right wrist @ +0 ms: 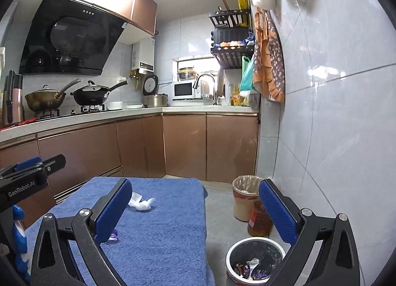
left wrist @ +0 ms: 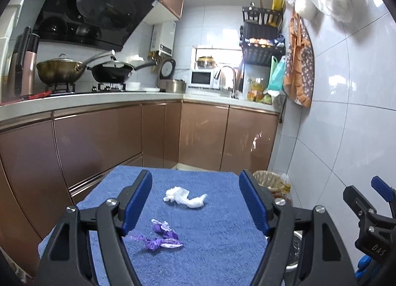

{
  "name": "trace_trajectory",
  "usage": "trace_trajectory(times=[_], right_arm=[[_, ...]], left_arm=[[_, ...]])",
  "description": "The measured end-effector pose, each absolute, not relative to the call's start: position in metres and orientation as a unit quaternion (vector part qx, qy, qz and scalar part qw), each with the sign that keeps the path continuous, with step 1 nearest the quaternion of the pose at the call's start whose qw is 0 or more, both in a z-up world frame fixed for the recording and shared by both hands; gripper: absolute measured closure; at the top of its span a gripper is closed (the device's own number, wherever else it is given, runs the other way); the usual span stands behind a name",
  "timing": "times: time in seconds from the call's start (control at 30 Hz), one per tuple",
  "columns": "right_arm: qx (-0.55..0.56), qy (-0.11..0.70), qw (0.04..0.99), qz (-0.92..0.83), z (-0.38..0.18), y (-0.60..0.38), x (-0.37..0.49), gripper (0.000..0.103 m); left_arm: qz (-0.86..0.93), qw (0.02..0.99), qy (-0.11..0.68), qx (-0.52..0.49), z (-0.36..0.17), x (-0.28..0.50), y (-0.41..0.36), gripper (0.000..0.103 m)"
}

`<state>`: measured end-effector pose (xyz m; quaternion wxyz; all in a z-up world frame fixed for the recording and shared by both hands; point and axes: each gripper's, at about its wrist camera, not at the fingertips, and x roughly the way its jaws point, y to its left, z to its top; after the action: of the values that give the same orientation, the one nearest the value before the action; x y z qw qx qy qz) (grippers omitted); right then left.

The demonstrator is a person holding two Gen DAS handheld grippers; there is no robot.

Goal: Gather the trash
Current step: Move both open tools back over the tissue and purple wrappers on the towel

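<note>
Both tools hang over the blue-towelled tabletop [left wrist: 210,236] in a narrow kitchen. The left hand-held gripper [left wrist: 195,202] has its jaws spread wide with nothing between the pads; the crumpled white tissue [left wrist: 184,197] lies on the towel beyond them, and the purple candy wrappers [left wrist: 160,235] lie nearer, just off the left pad. The right hand-held gripper [right wrist: 195,209] is likewise wide apart and empty, pointing past the towel's right edge.

Down on the floor to the right stands the small round trash can [right wrist: 255,261], wrappers already inside it. Just behind it is an amber bottle [right wrist: 258,219], partly covered by the right pad, and behind that a taller lined bin [right wrist: 245,197] against the tiled wall [right wrist: 334,113].

Between the trash on the towel and the can there is only the towel's edge and a strip of bare floor. Brown cabinet doors [left wrist: 99,142] close in on the left and ahead. Above them are a wok [left wrist: 111,69] and a pot [left wrist: 60,69] on the stove, and an apron [left wrist: 298,63] hanging on the right wall.
</note>
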<state>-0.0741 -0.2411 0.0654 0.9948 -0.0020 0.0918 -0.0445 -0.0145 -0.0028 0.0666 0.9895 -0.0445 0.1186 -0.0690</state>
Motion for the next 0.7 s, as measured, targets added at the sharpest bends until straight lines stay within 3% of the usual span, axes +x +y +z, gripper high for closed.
trace_trajectory(times=[0.2, 0.47, 0.7], right_arm=[[-0.009, 0.068, 0.996, -0.054, 0.064, -0.237, -0.076, 0.0], [-0.006, 0.061, 0.997, -0.042, 0.058, -0.233, -0.077, 0.0], [-0.026, 0.009, 0.999, -0.034, 0.058, -0.225, -0.089, 0.0]], left_arm=[[-0.062, 0.993, 0.093, -0.045, 0.068, -0.025, -0.002, 0.032], [-0.069, 0.989, 0.129, -0.024, 0.059, -0.017, -0.007, 0.03], [-0.06, 0.989, 0.131, -0.021, 0.057, -0.018, -0.008, 0.029]])
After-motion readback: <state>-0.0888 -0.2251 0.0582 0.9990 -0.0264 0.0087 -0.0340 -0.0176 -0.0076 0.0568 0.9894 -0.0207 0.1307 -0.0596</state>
